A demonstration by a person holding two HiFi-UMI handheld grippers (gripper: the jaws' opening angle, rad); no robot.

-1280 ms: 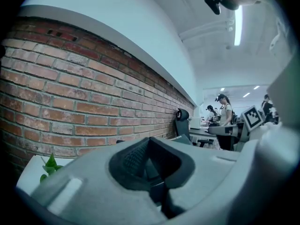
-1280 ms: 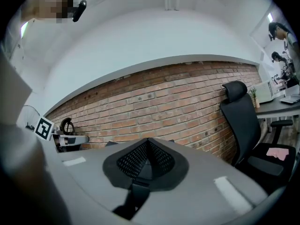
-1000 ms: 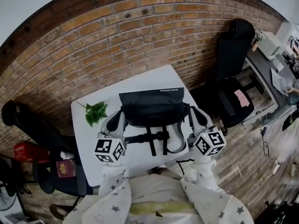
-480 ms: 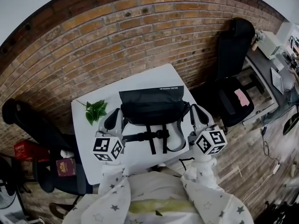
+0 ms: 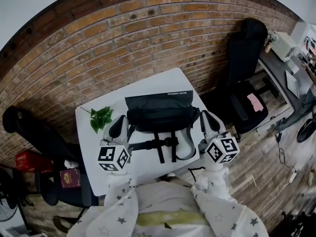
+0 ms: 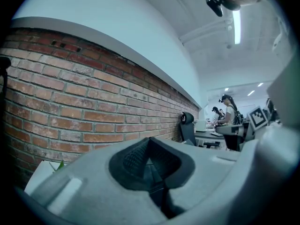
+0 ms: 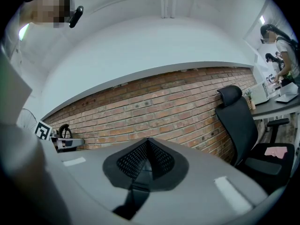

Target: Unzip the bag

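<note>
A black bag (image 5: 160, 113) lies flat on the white table (image 5: 148, 85) in the head view, its straps and buckle trailing toward me. My left gripper (image 5: 120, 125) hovers just off the bag's left end and my right gripper (image 5: 208, 119) just off its right end. Neither touches the bag. In the left gripper view the jaws (image 6: 149, 143) are shut with the dark pads (image 6: 131, 158) pressed together and nothing between them. The right gripper view shows the same: jaws (image 7: 147, 145) shut and empty, pointing level at the brick wall.
A green leafy sprig (image 5: 101, 118) lies on the table left of the bag. A brick wall (image 5: 123, 38) runs behind the table. A black office chair (image 5: 247, 83) stands to the right and a dark chair (image 5: 29, 127) to the left. People stand at desks (image 6: 229, 118) far off.
</note>
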